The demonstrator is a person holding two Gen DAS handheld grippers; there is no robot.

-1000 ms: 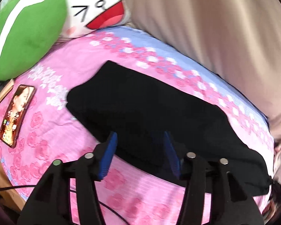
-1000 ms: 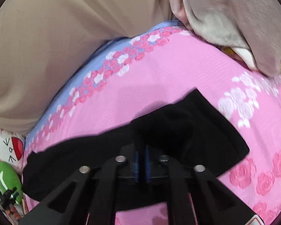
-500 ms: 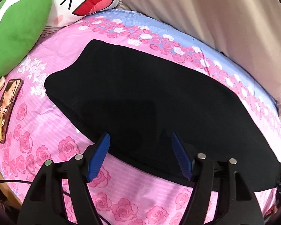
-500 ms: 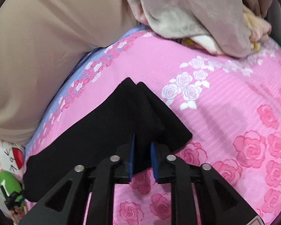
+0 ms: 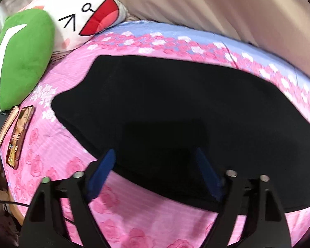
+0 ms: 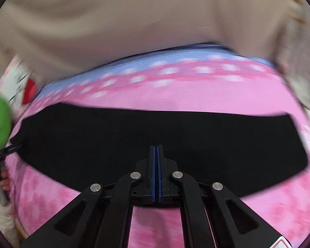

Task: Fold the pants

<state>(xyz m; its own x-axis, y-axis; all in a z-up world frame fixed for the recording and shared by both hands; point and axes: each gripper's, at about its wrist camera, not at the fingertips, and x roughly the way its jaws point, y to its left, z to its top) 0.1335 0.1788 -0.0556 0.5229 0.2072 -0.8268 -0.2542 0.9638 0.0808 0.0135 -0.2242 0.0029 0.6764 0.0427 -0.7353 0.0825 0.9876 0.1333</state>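
There is one pair of black pants (image 5: 175, 111) on one pink flowery sheet (image 5: 134, 223). There are two pillows, one green pillow (image 5: 18, 62) and one white face pillow (image 5: 88, 14). One phone (image 5: 18, 136) lies there.

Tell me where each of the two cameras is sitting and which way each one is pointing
Left wrist: sits on the left gripper, looking down along its blue fingers at the black pants on the pink bedsheet; jaws opening, nothing between them.
Right wrist: sits on the right gripper, jaws shut and empty, looking down across the pants; a hand shows at the left edge.
Shared: the pants, bedsheet, green cushion and cartoon-face pillow.
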